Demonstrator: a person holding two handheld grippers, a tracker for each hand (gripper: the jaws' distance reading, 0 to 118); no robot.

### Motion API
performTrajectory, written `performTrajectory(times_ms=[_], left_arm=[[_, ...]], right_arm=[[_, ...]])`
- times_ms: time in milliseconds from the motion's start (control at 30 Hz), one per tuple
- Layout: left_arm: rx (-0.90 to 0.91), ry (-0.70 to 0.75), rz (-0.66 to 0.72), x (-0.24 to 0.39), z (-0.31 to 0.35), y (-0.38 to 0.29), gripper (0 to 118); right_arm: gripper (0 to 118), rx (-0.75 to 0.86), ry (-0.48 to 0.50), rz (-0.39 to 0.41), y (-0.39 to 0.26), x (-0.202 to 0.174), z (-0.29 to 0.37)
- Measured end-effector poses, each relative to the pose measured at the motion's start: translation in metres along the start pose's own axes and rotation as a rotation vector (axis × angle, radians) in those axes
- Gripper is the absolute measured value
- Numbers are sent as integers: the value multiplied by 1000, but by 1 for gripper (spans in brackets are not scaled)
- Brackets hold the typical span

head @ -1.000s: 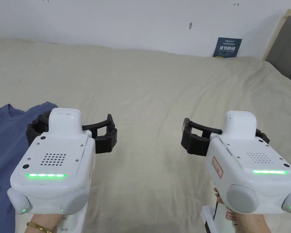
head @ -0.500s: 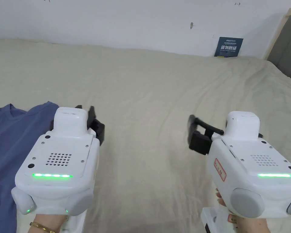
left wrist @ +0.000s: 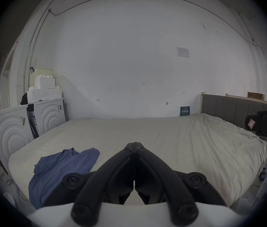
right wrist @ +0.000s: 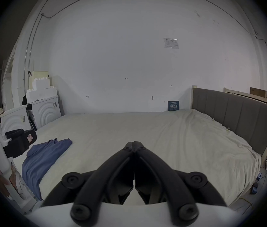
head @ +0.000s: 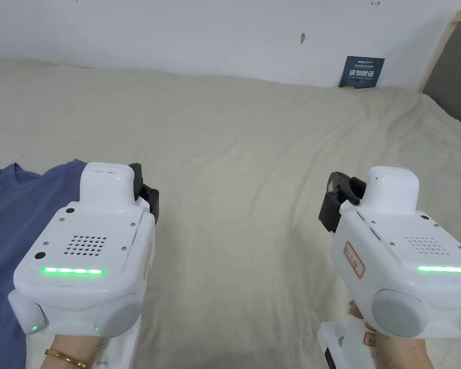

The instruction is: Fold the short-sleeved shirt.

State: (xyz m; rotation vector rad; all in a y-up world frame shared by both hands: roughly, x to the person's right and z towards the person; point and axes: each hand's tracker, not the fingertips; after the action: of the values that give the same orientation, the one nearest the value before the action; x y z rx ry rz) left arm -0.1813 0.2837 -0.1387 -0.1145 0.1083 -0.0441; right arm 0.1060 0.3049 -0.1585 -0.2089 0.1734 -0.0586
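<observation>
Above a wide bed (head: 253, 144) spread with a cream sheet, a person holds 2 white handheld grippers side by side, each showing a green light bar on its housing. Both hang in the air over bare sheet and touch no cloth.

Seen from its own camera, the left gripper (left wrist: 134, 144) has its 2 black jaws pressed tip to tip with nothing between them. The right gripper (right wrist: 134, 143) is likewise clenched on nothing, its jaws meeting at the tips. From the head view, the left gripper (head: 145, 192) sits at lower left and the right gripper (head: 337, 199) at lower right, well apart, with open sheet between them. A hand (head: 73, 350) wearing a thin gold bracelet grips the left tool from below; another hand (head: 397, 348) holds the right one.

A blue short-sleeved shirt (head: 8, 230) lies on the left side of the bed near its edge, collar end toward the wall, partly bunched rather than spread flat. It lies to the left of the left gripper and partly behind that tool's housing in the head view; it also appears at lower left in the left gripper view (left wrist: 60, 166) and the right gripper view (right wrist: 42, 158).

A dark blue sign (head: 361, 72) leans against the white wall at the far edge of the bed, beside a grey padded headboard (head: 453, 77). 2 white appliances (left wrist: 14, 129) stand past the left side of the bed.
</observation>
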Motion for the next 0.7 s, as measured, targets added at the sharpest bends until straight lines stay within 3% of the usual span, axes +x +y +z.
performTrajectory(times_ms=[700], left_arm=[[-6, 3, 2, -3, -2, 1, 0]], right_arm=[[2, -15, 1, 4, 2, -6, -2]])
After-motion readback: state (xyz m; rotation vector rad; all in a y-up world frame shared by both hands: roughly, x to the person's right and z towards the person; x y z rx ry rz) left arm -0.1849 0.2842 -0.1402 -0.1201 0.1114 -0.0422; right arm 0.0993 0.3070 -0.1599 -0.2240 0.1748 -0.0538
